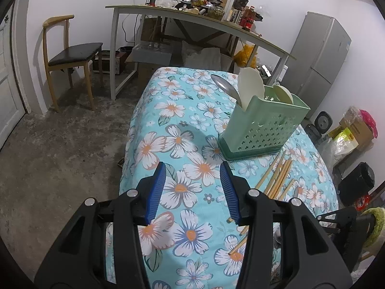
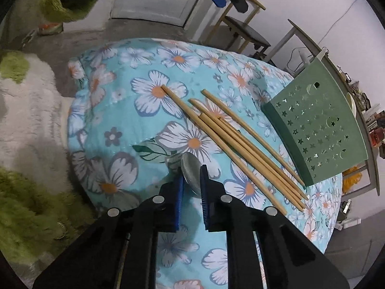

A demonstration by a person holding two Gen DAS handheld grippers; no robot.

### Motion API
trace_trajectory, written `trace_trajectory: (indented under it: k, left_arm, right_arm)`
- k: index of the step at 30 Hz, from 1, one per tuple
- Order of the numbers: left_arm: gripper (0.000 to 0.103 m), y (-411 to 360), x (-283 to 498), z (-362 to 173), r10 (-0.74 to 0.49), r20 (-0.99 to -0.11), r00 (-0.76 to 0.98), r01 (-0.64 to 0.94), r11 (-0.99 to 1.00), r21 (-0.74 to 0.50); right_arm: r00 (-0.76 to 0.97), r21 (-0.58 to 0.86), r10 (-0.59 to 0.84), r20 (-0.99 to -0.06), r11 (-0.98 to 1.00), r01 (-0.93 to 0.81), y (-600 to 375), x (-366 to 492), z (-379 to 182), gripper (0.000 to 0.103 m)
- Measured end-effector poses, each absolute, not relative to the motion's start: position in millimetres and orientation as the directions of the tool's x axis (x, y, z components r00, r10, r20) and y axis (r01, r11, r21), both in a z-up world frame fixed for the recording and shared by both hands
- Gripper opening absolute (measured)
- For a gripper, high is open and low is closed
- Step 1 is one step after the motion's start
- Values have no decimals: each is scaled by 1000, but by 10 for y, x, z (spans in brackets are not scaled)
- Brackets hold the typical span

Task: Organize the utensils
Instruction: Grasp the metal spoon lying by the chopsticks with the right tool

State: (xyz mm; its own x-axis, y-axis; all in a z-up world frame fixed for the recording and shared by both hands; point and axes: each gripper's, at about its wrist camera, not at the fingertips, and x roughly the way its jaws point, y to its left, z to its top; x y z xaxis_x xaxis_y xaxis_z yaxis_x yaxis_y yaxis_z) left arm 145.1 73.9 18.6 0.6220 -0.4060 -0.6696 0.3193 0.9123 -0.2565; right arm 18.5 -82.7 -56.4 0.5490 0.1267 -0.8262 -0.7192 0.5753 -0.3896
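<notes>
Right tongs (image 2: 191,180) pinched a metal spoon (image 2: 190,168) on the table (image 2: 149,130), chopsticks (image 2: 240,139) at two o'clock. Left tongs (image 1: 193,187) stood half-open, empty.

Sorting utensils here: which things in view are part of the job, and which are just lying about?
Job:
- metal spoon in right gripper
- bamboo chopsticks
- green utensil holder
- left gripper, open

Lying about:
- wooden chair
- cluttered desk
- refrigerator
</notes>
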Motion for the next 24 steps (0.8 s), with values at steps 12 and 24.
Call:
trace_trajectory:
  k: [12, 24]
  left_arm:
    - [44, 718, 1462, 156, -416, -672, 613, 327, 907, -264]
    - [44, 360, 1400, -180, -405, -725, 557, 394, 898, -198]
  right_arm:
    - [680, -312, 158, -716, 799, -514, -1085, 364, 20, 4]
    - [811, 268, 243, -533, 957, -111, -2425, 543, 848, 3]
